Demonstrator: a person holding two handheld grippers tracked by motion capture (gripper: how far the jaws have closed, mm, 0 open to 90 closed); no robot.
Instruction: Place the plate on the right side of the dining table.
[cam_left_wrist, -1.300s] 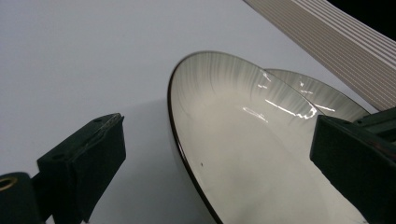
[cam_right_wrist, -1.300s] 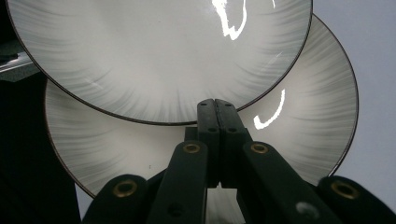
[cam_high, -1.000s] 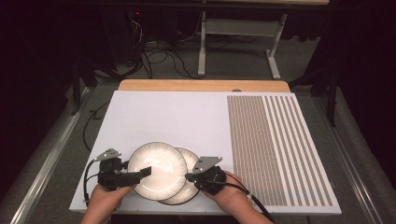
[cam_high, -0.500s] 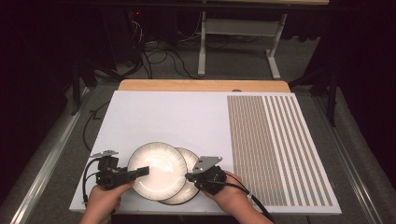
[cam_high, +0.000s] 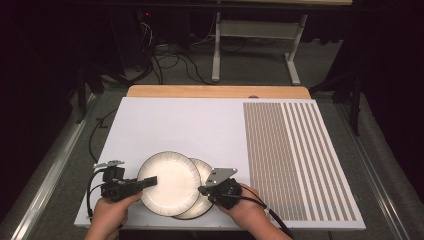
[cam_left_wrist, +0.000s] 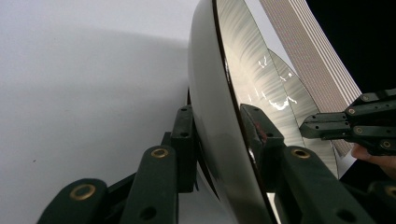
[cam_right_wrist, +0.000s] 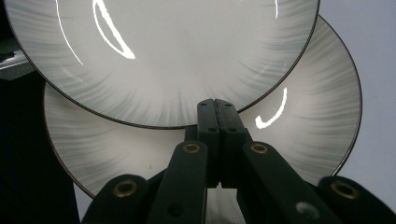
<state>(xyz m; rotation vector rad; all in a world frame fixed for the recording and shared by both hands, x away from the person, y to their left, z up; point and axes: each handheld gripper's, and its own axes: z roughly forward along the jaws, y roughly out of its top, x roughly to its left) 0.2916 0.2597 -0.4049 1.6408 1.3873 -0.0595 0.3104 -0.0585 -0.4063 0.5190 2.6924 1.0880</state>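
Two pale ribbed plates with dark rims overlap near the front edge of the white board (cam_high: 165, 125). The upper plate (cam_high: 170, 182) (cam_left_wrist: 219, 116) (cam_right_wrist: 163, 56) is tilted up off the lower plate (cam_high: 206, 172) (cam_left_wrist: 289, 88) (cam_right_wrist: 308, 102). My left gripper (cam_high: 150, 181) (cam_left_wrist: 215, 116) is shut on the upper plate's left rim, with one jaw on each face. My right gripper (cam_high: 202, 190) (cam_right_wrist: 215, 105) is shut with its jaws pressed together. It sits over the lower plate with its tips at the upper plate's near edge. The left gripper view also shows the right gripper (cam_left_wrist: 308, 130).
A band of fine brown stripes (cam_high: 295, 155) covers the right part of the board. A wooden table edge (cam_high: 215, 91) lies beyond it. Cables and metal table legs (cam_high: 216, 45) stand on the dark floor farther back. Metal rails run along both sides.
My left hand and gripper have shifted slightly to the left while still holding the upper plate. The right gripper and the lower plate have stayed where they were.
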